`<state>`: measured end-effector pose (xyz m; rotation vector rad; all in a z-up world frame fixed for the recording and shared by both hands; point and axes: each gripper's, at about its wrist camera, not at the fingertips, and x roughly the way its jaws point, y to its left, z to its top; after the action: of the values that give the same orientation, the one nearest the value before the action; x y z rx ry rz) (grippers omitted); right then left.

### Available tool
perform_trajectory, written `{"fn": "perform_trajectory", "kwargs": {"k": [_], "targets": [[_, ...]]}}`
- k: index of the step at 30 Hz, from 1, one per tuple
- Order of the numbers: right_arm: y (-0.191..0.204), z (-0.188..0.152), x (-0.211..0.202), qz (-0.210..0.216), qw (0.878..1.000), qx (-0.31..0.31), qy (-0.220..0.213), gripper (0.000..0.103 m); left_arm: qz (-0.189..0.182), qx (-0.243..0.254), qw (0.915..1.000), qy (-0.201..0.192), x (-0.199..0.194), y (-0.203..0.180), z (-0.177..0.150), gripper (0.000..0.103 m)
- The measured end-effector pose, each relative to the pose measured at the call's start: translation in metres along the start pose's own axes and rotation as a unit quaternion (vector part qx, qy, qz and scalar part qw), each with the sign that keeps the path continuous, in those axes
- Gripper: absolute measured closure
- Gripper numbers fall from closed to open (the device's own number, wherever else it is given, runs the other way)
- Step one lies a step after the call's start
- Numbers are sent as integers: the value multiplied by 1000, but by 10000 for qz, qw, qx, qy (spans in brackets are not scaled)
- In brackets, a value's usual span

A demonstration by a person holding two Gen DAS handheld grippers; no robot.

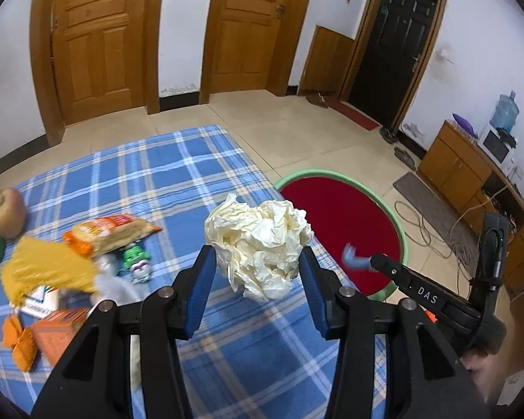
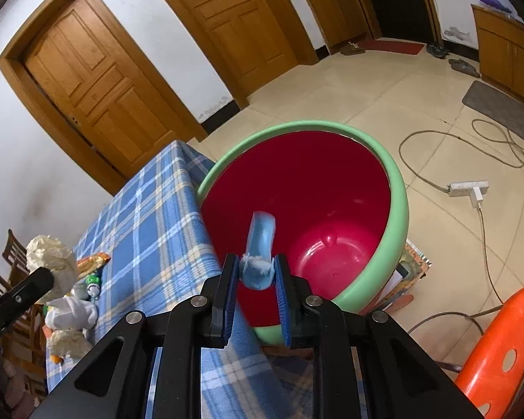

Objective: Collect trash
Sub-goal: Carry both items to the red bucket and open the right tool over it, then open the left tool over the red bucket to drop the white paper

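My left gripper (image 1: pixel 256 260) is shut on a crumpled cream paper ball (image 1: pixel 258 241), held above the blue plaid tablecloth (image 1: pixel 178 181) near its right edge. My right gripper (image 2: pixel 256 272) is shut on a curled light-blue scrap (image 2: pixel 260 244) and holds it over the green bin with a red inside (image 2: pixel 400 206), which stands on the floor beside the table. The right gripper (image 1: pixel 359 262) with the scrap also shows in the left wrist view over the bin (image 1: pixel 403 237). The paper ball (image 2: pixel 50 256) shows at the far left of the right wrist view.
Snack wrappers (image 1: pixel 104 232), a yellow bag (image 1: pixel 45 269), an apple (image 1: pixel 8 213), orange cartons (image 1: pixel 56 335) and a small bottle (image 1: pixel 138 262) lie on the table's left. An orange plastic stool (image 2: pixel 499 349), cables and a power strip (image 2: pixel 468 188) are on the floor.
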<state>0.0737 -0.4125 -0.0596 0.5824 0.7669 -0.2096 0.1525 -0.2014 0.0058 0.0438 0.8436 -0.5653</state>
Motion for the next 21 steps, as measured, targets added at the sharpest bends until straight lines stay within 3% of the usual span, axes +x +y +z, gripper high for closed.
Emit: {"fn": "perform_trajectory", "kwargs": {"k": [8,21], "targets": [[-13,4,-11,-23,9997,121,-196,70,-141,316,9992,188,30,-28,7,54],[-34,5,-41,-326,9971,416,-554,66,-314,1002,9932,503,81,-76,10,52]]}}
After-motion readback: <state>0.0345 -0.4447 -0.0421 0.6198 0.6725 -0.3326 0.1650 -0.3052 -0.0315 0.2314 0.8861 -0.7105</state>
